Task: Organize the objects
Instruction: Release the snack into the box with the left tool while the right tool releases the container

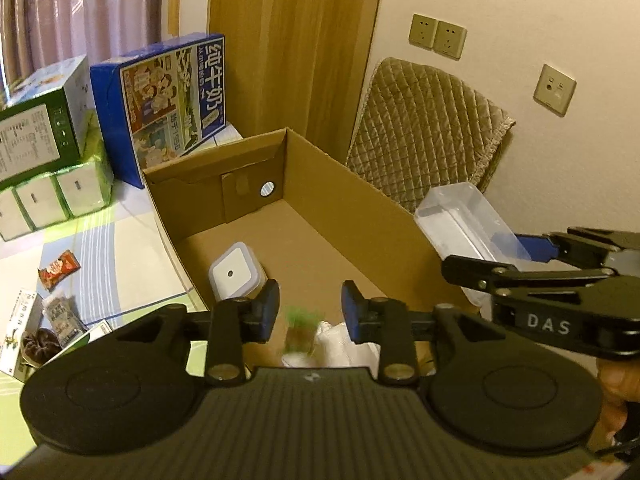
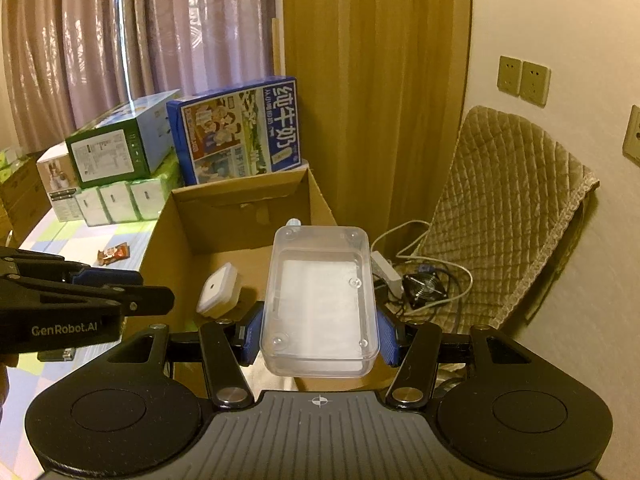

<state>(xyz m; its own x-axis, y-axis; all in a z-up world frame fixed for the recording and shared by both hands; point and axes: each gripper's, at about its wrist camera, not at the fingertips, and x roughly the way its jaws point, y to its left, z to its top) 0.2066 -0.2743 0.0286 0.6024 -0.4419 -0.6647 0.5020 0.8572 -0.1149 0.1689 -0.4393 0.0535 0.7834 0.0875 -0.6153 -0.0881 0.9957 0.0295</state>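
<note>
**Clear box held above open carton in curtained bedroom**

Curtained room, pale wall with sockets, quilted pad leaning against that wall. On a patchwork-covered surface, an open cardboard carton with flaps up. Behind it, a blue milk carton case upright, a green-and-white box stacked on wrapped tissue packs.

Right gripper clamped on a clear plastic box, blue pads pressed against both long sides, box held level over the carton's right wall (seen from the left wrist camera as jutting out beyond that wall). Left gripper apart, nothing between its pads, poised over the near end of the carton; below the gap, a blurred green-topped item beside something white and crumpled (too smeared to identify).

Inside the carton, on its floor near the left wall, a small white square container with a dark dot on its lid.

Left of the carton, a red snack packet lying flat, further packets and a dark round item nearer the camera. On the floor by the pad, a power strip, cables and a small fan.
</note>
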